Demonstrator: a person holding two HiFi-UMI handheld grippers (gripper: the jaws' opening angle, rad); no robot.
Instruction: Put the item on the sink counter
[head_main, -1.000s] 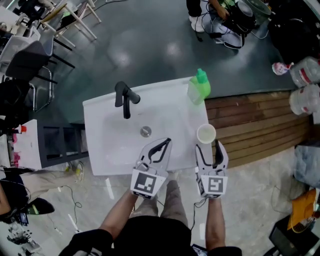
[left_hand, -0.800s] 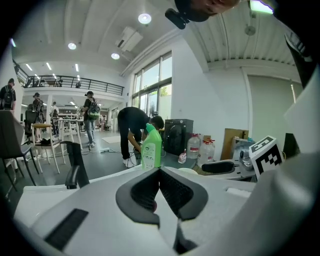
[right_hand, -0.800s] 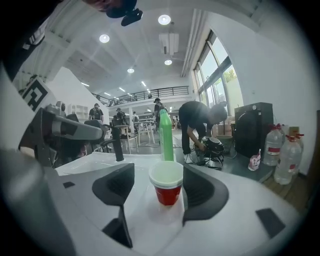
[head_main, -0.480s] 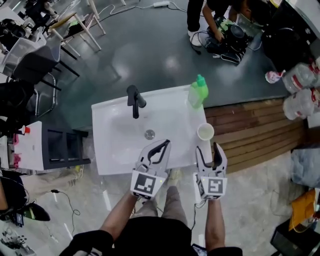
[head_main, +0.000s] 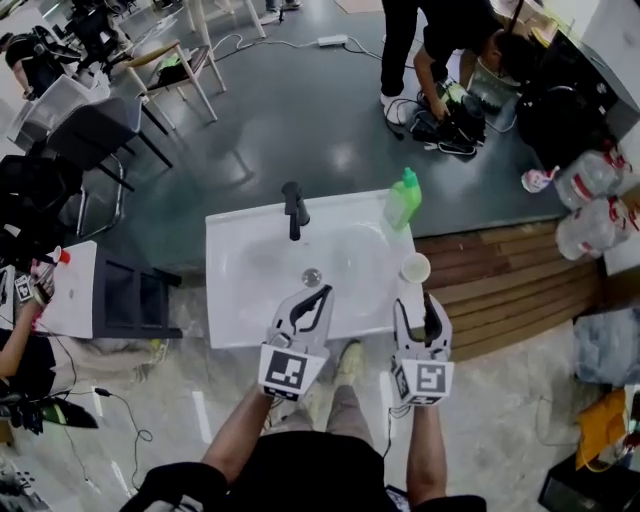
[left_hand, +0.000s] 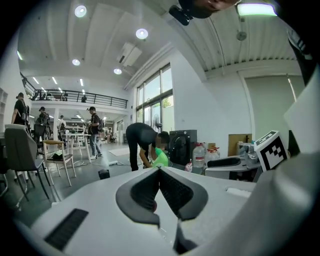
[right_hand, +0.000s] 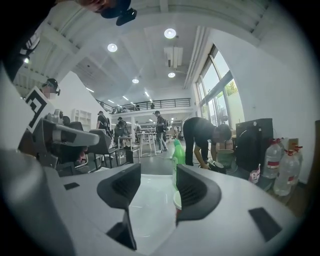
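A white paper cup (head_main: 414, 268) stands upright on the right rim of the white sink counter (head_main: 235, 300), in front of a green soap bottle (head_main: 402, 198). My right gripper (head_main: 418, 305) hovers above the counter's near edge, just short of the cup. It is open, its jaws have just been closing, and nothing is between them. In the right gripper view the cup's rim (right_hand: 176, 200) and the bottle (right_hand: 178, 155) peek past the right finger. My left gripper (head_main: 318, 298) is shut and empty over the basin's near side.
A black faucet (head_main: 293, 208) stands at the back of the basin, with the drain (head_main: 312, 277) in the middle. Wooden decking (head_main: 500, 265) lies to the right, near large water bottles (head_main: 588, 205). A person (head_main: 440, 50) bends over gear behind. Chairs (head_main: 90, 130) stand at the left.
Both grippers have risen and drawn back from the counter. The cup stays on the rim, now farther ahead of the right gripper, whose jaws stand narrower.
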